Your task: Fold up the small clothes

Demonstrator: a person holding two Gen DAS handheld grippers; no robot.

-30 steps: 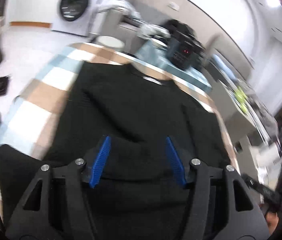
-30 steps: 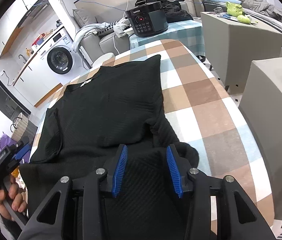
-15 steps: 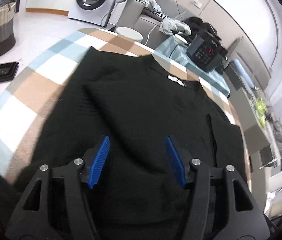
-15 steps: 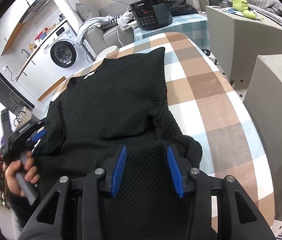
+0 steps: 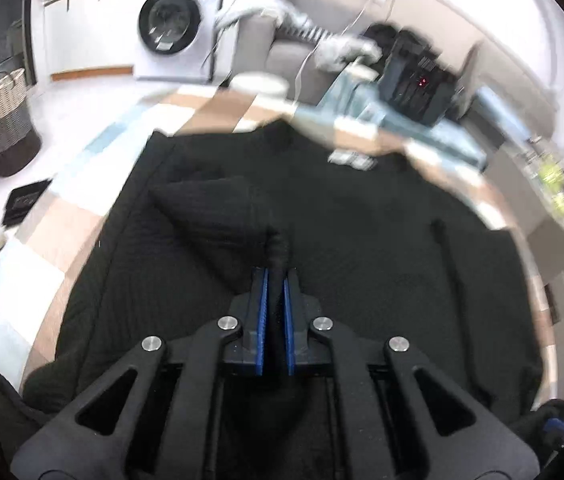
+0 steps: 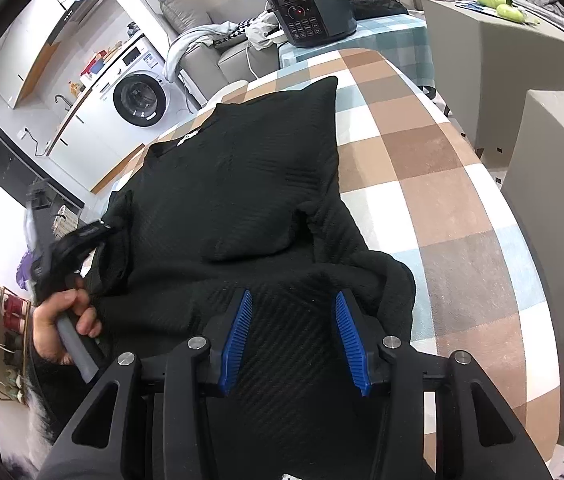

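Both claws tilt down: left claw (image 5: 275,280) pinching sweater (image 6: 242,184), right claw (image 6: 290,316) spread.

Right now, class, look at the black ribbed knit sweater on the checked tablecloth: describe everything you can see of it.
The black ribbed knit sweater lies spread flat on the brown, white and blue checked tablecloth, neck label at the far end. One sleeve is folded in across the body. The left gripper has just closed, its jaws pinching a raised ridge of fabric. The right gripper stands over the bunched near hem, jaws apart.
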